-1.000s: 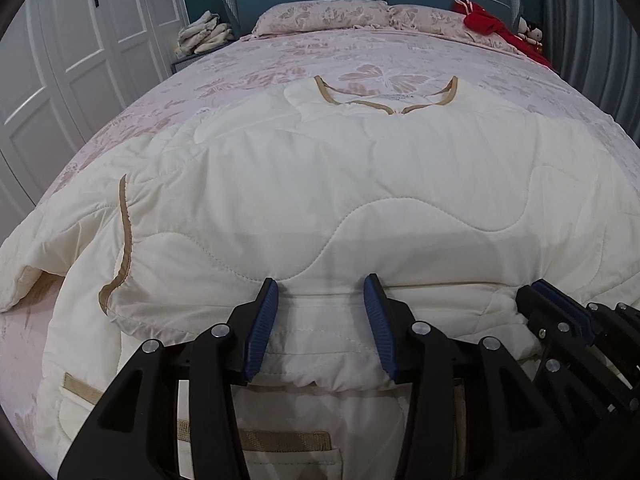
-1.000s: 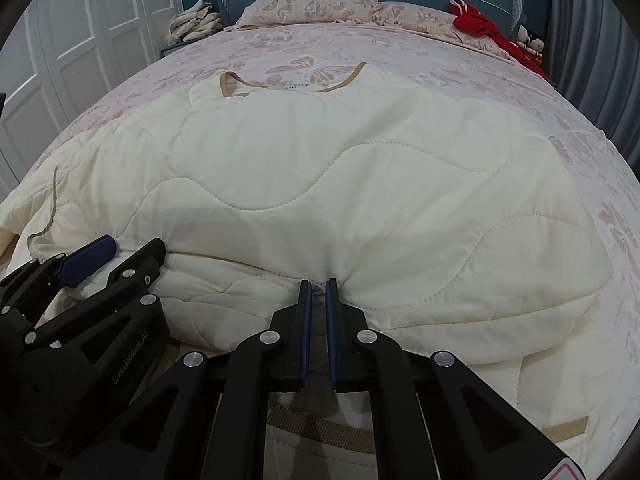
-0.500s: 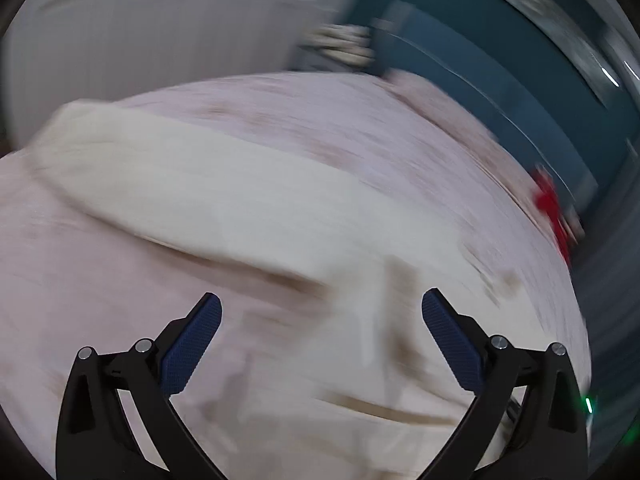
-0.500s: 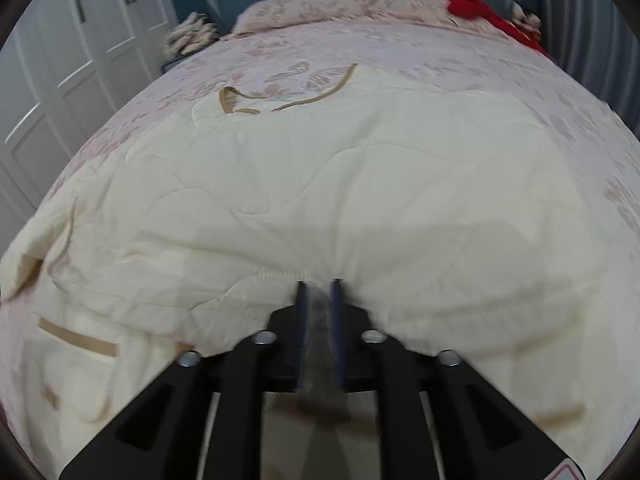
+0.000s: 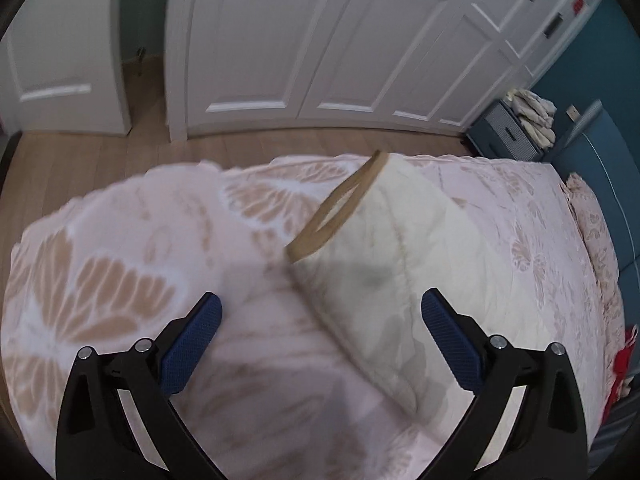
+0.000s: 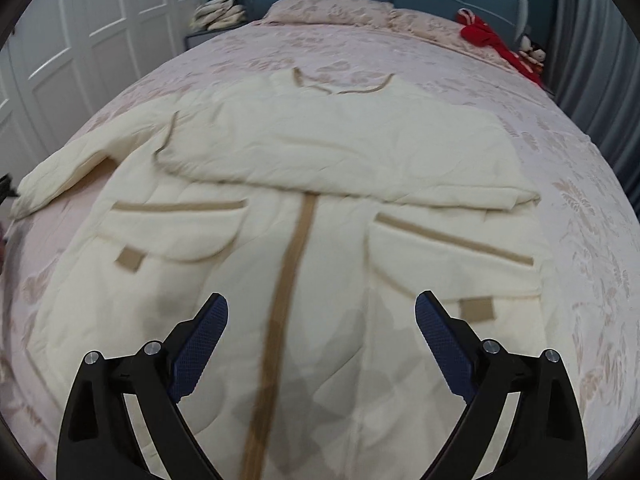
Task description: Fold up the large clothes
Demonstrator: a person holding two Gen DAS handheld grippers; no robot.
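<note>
Cream quilted jacket with tan trim (image 6: 304, 208) lies spread on the pink floral bed (image 6: 592, 248). Right claw (image 6: 321, 316), empty, is spreading above its near hem; left claw (image 5: 321, 316), narrowing but wide, hovers over a sleeve (image 5: 384, 264). No readable writing.

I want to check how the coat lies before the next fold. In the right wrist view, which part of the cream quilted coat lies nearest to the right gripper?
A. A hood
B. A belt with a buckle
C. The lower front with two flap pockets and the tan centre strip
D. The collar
C: between and ahead of the right gripper the cream quilted coat shows its tan centre strip and two flap pockets; the collar lies at the far end.
</note>
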